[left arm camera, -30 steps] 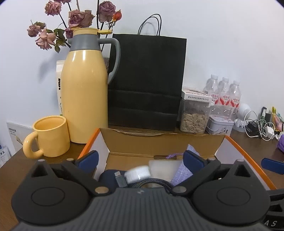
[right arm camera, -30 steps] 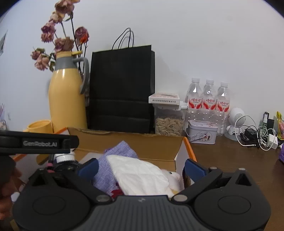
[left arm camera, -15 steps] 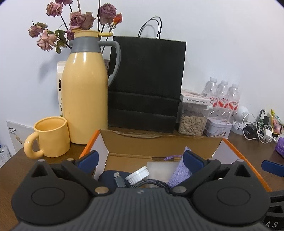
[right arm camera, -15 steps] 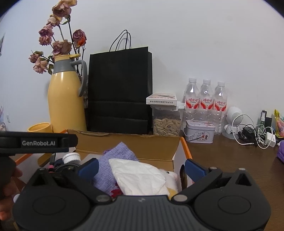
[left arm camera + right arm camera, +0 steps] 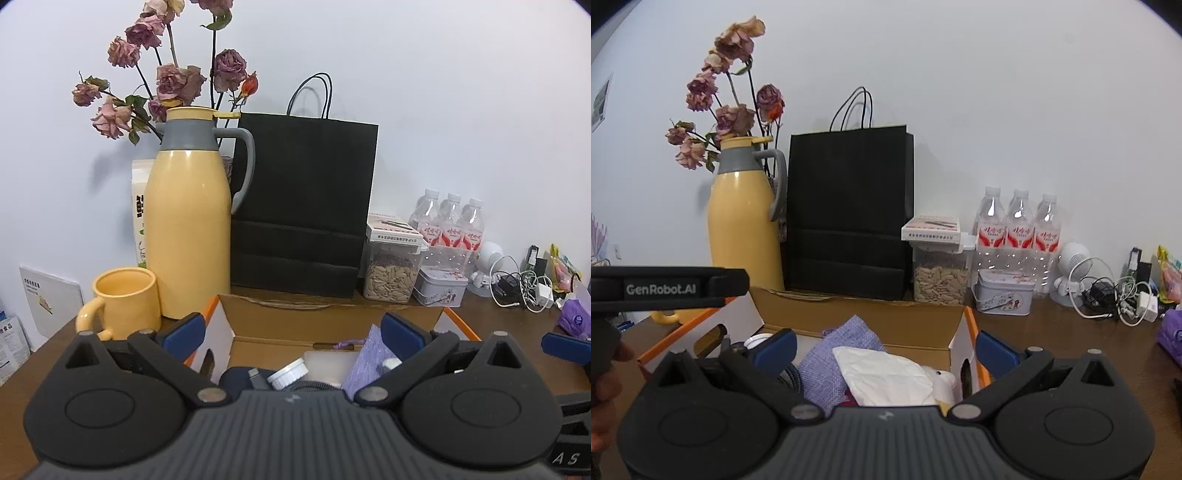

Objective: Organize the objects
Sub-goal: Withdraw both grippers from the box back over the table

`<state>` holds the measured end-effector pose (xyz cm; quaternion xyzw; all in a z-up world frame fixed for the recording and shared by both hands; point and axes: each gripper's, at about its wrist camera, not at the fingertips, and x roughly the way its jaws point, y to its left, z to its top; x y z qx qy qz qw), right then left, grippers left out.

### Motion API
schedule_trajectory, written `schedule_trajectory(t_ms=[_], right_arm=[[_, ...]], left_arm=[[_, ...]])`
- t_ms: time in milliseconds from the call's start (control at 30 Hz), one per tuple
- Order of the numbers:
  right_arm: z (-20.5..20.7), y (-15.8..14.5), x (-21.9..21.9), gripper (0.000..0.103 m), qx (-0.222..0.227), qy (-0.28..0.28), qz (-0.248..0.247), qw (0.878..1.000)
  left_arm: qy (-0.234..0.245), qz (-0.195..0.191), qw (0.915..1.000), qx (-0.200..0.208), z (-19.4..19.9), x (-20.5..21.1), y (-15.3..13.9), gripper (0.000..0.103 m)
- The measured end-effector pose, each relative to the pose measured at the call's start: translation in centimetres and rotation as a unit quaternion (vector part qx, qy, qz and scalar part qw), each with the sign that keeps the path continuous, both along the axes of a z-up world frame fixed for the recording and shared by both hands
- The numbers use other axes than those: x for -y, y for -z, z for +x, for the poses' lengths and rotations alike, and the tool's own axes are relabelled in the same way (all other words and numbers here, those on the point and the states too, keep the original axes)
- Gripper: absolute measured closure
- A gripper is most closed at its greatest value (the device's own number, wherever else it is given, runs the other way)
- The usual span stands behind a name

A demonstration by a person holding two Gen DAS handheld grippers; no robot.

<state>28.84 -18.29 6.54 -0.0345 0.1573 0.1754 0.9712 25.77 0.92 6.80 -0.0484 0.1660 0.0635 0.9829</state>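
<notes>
An open cardboard box [image 5: 332,321] with orange-edged flaps sits in front of both grippers. Inside it lie a purple woven pouch [image 5: 831,362], crumpled white tissue [image 5: 886,376], a white-capped bottle [image 5: 288,373] and a dark braided cable [image 5: 314,386]. My left gripper [image 5: 293,328] is open above the box's near side with nothing between its blue pads. My right gripper [image 5: 884,345] is open over the pouch and tissue, also holding nothing. The left gripper's body [image 5: 665,286] shows at the left of the right wrist view, with a person's hand [image 5: 605,387] below it.
Behind the box stand a yellow thermos jug [image 5: 188,229], a yellow mug [image 5: 123,295], a black paper bag [image 5: 303,206], a jar of seeds [image 5: 391,273], a small tin [image 5: 439,288] and three water bottles [image 5: 448,225]. Tangled chargers and cables [image 5: 521,288] lie at the right.
Both grippers have drawn back and risen a little from the box, so the objects behind look smaller and lower. Both stay open and hold nothing.
</notes>
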Motion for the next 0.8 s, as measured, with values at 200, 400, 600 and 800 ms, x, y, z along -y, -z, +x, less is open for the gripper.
schedule_trajectory(t_ms=[200, 400, 600, 800], right_arm=[[-2.4, -0.3, 0.8, 0.000, -0.002, -0.004, -0.008, 1.000], [-5.2, 0.1, 2.2, 0.000, -0.015, -0.003, -0.016, 1.000], [-8.1, 1.0, 3.4, 0.000, -0.029, -0.005, -0.024, 0.999], [-10.6, 2.0, 4.1, 0.000, -0.045, -0.010, -0.033, 0.998]], left_arm=[[-0.006, -0.002, 1.0000, -0.005, -2.8, -0.9, -0.7, 0.000], [-0.014, -0.001, 0.9998, -0.012, -6.0, -1.6, -1.0, 0.000], [-0.012, 0.005, 0.9996, -0.023, -9.3, -2.1, -0.6, 0.000], [-0.010, 0.007, 0.9990, -0.042, -12.0, -2.7, 0.5, 0.000]])
